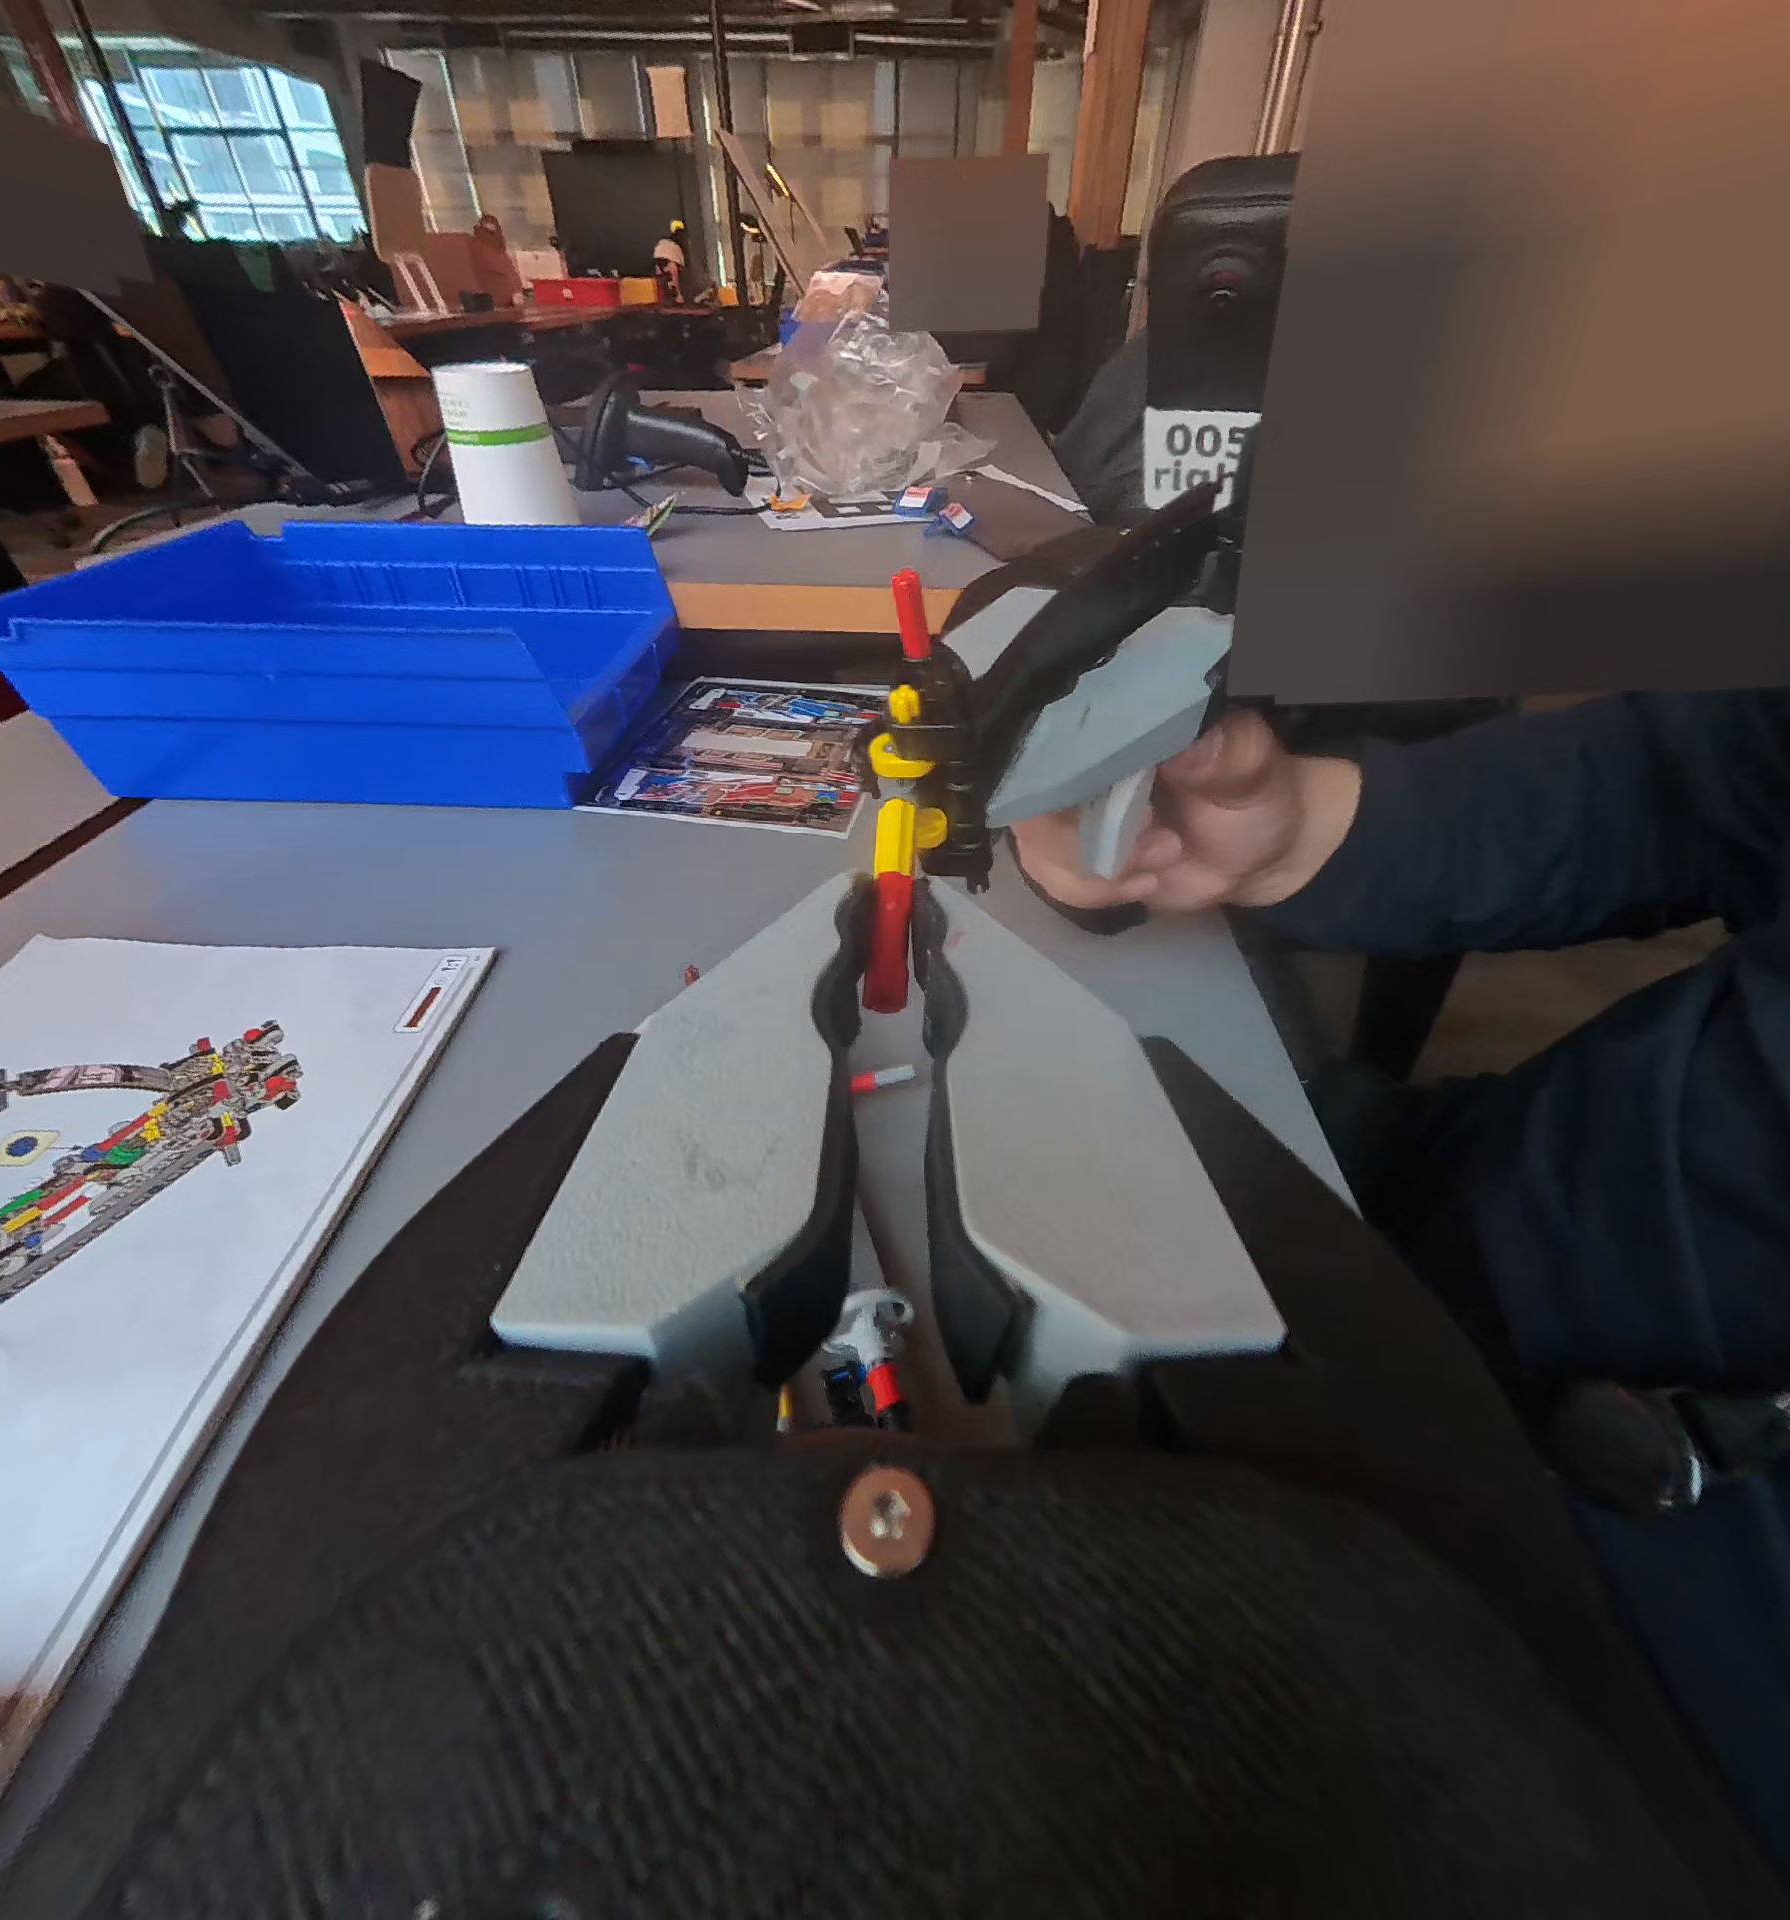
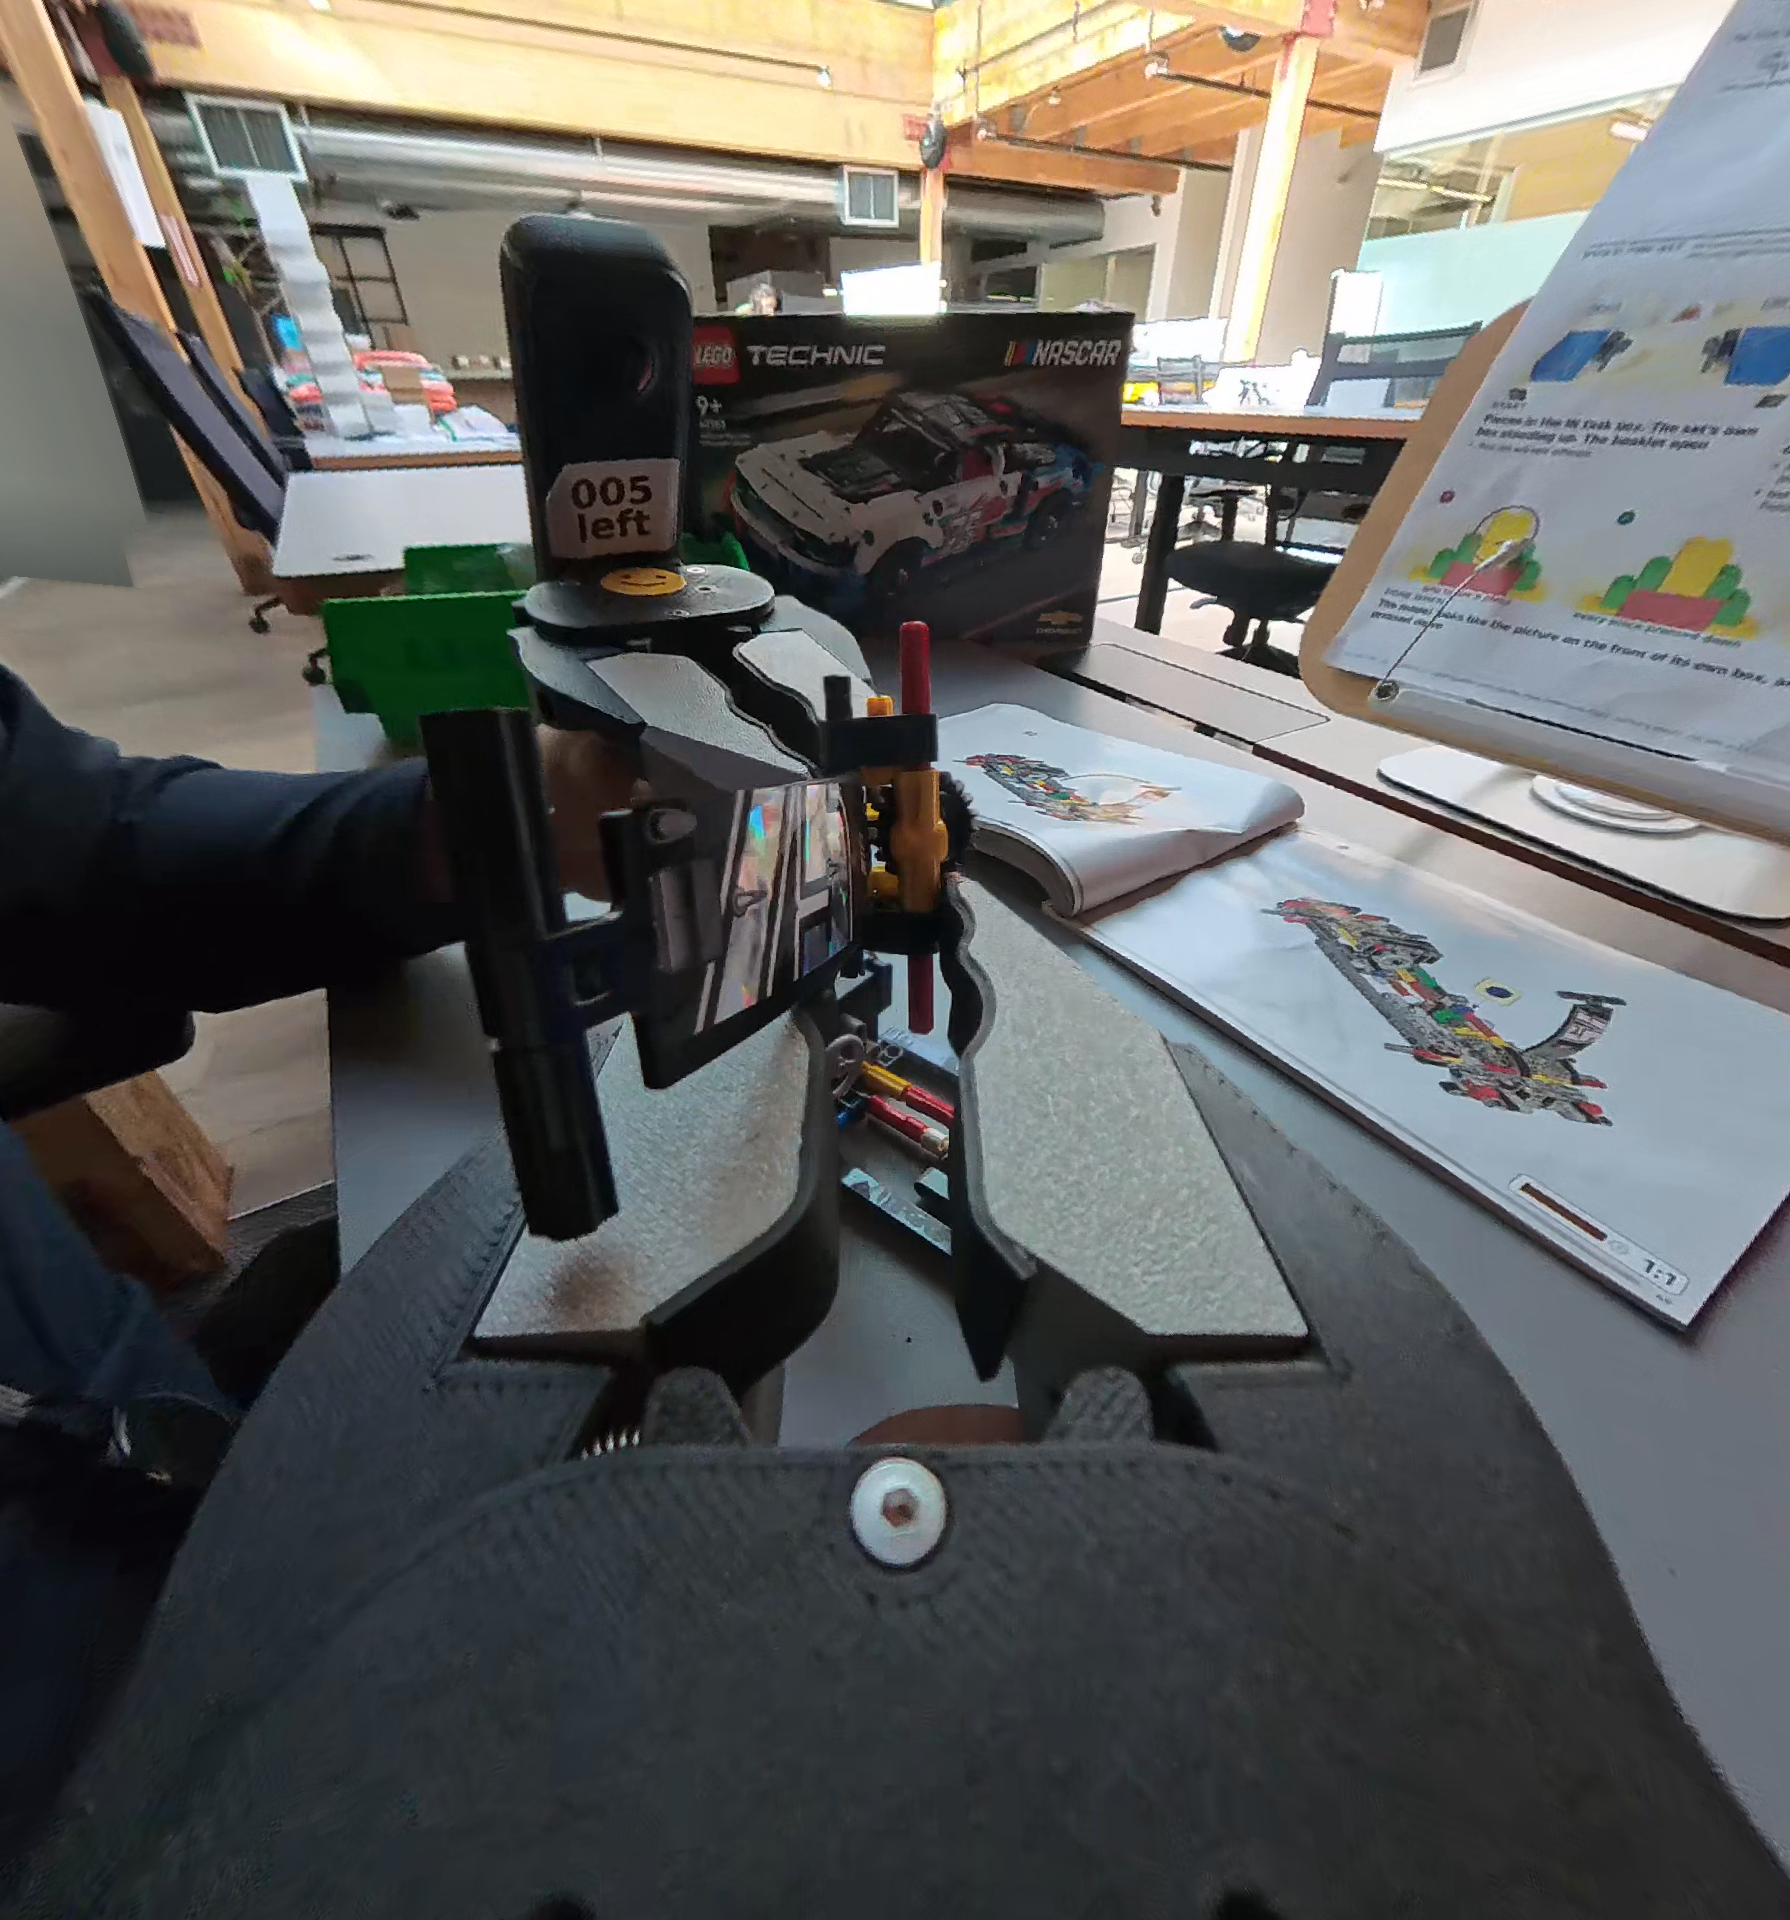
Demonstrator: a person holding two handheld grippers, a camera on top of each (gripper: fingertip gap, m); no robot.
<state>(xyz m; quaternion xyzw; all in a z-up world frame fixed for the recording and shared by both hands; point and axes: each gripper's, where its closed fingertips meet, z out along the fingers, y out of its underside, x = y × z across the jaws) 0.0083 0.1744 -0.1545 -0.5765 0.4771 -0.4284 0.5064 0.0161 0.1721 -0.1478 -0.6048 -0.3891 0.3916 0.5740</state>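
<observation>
The left hand-held gripper (image 2: 849,821) hides the right one's left fingertip. Beneath the right hand-held gripper (image 2: 906,987), loose small parts (image 2: 896,1112) are half hidden. The open booklet (image 1: 143,1195) runs off frame.

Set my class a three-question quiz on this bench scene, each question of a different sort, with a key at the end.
1. True or false: the left gripper has its jaws closed on the red axle.
2. Which lies nearest the blue bin? A) the colourful printed sheet B) the open instruction booklet C) the clear plastic bag
3. Fill in: the right gripper grips the small black and ___ assembly.

Key: 1 true; 2 A; 3 yellow.
</observation>
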